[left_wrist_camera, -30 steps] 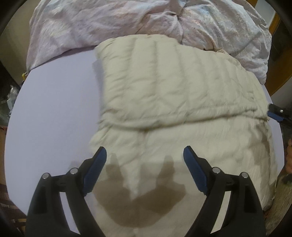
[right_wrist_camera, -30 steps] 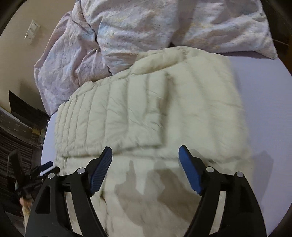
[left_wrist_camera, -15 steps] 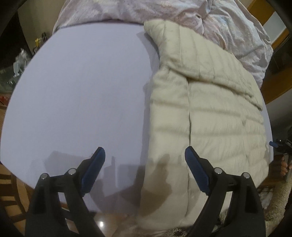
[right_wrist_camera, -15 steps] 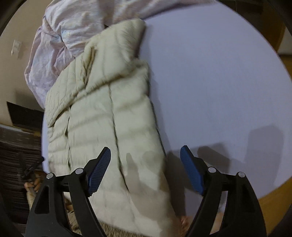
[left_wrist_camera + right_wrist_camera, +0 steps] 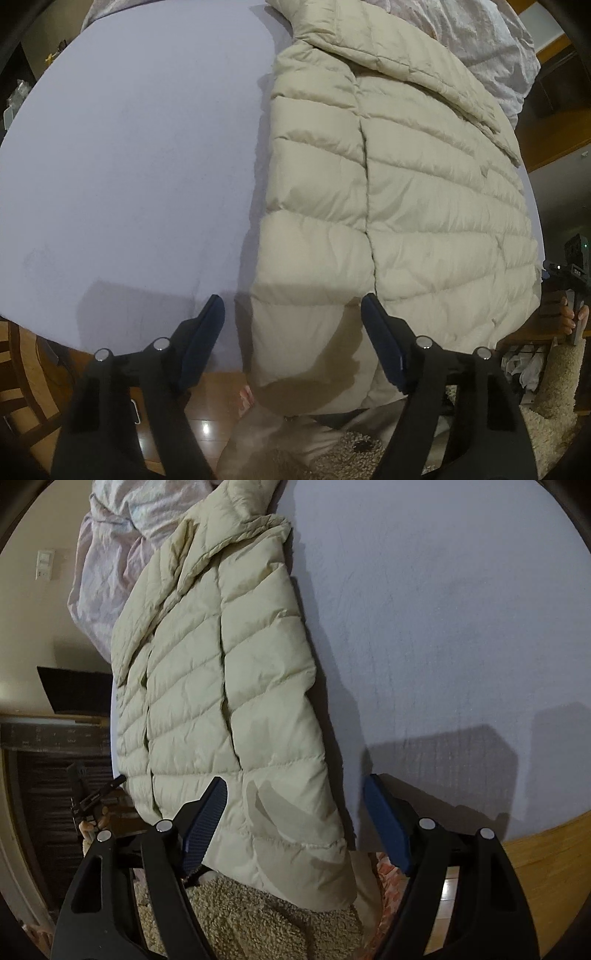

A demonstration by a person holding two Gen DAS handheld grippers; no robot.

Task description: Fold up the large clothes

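A cream quilted puffer jacket [image 5: 399, 192] lies flat on a lavender bed sheet [image 5: 129, 147], with its hem hanging over the near edge. It also shows in the right wrist view [image 5: 229, 686]. My left gripper [image 5: 291, 343] is open and empty, just above the jacket's hem corner at the bed edge. My right gripper [image 5: 295, 823] is open and empty, above the opposite hem corner. Neither gripper touches the jacket. The other gripper shows small at the frame edge in each view, the right one [image 5: 565, 273] and the left one [image 5: 92, 797].
A crumpled pale floral duvet [image 5: 491, 40] is piled at the far end of the bed, behind the jacket's collar [image 5: 107, 576]. A beige shaggy rug [image 5: 251, 919] and wooden floor [image 5: 207, 424] lie below the near edge. Bare sheet [image 5: 443, 627] stretches beside the jacket.
Both grippers have pulled back from over the jacket's middle to its hem at the near bed edge and swung outward. The jacket itself lies the same.
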